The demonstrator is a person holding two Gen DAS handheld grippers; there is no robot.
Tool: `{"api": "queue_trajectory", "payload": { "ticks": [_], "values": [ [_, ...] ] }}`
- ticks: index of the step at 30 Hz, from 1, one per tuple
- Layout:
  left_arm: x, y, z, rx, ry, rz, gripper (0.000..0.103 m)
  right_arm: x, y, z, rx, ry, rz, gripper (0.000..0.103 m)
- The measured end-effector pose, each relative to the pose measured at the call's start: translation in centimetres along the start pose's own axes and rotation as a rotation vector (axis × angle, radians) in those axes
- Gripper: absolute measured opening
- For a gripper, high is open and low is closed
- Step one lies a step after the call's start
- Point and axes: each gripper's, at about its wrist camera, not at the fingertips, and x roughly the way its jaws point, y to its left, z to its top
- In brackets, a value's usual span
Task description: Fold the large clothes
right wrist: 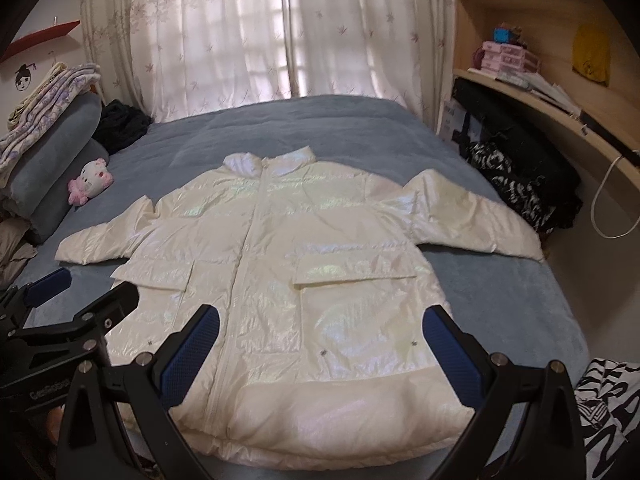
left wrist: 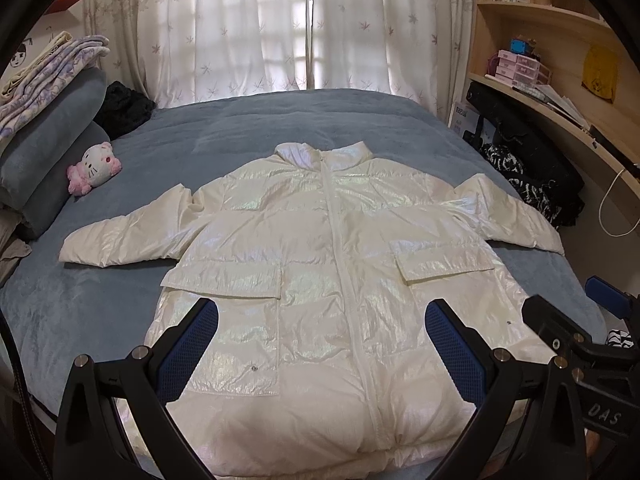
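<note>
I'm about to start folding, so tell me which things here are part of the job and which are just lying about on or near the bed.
Part of the job:
white puffer jacket, spread flat, zipped, sleeves out
left gripper, fingers open
right gripper, fingers open
blue bedspread, the work surface

Just lying about:
pink plush cat
stacked blankets
black garment
zebra-print cloth
shelf clutter

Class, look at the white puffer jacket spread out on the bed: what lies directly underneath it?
The white puffer jacket lies flat on a grey-blue blanket covering the bed. Whatever the blanket covers, and anything beneath the jacket itself, is hidden.
</note>
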Motion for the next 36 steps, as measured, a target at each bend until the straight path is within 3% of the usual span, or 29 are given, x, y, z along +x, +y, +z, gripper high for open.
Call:
{"api": "queue_trajectory", "payload": {
  "ticks": [6, 18, 26, 36],
  "values": [
    [-2.1, 0.0, 0.4, 0.013, -0.066, 0.008, 0.102, -1.2, -0.2, 0.7, 0.012, -0.034, 0.047, 0.102],
    [-4.2, -0.7, 2.1, 0.041, -0.105, -0.01, 0.102, -2.6, -0.6, 1.5, 0.026, -0.056, 0.103, 0.102],
    [-3.5, -1.3, 4.2, 0.022, -0.074, -0.031, 0.102, -2.7, -0.8, 2.9, 0.006, -0.053, 0.062, 0.102],
    [-2.0, -2.6, 9.6, 0.018, -0.1, -0.015, 0.102, -3.9, -3.2, 8.4, 0.046, -0.21, -0.039, 0.102]
  ]
}}
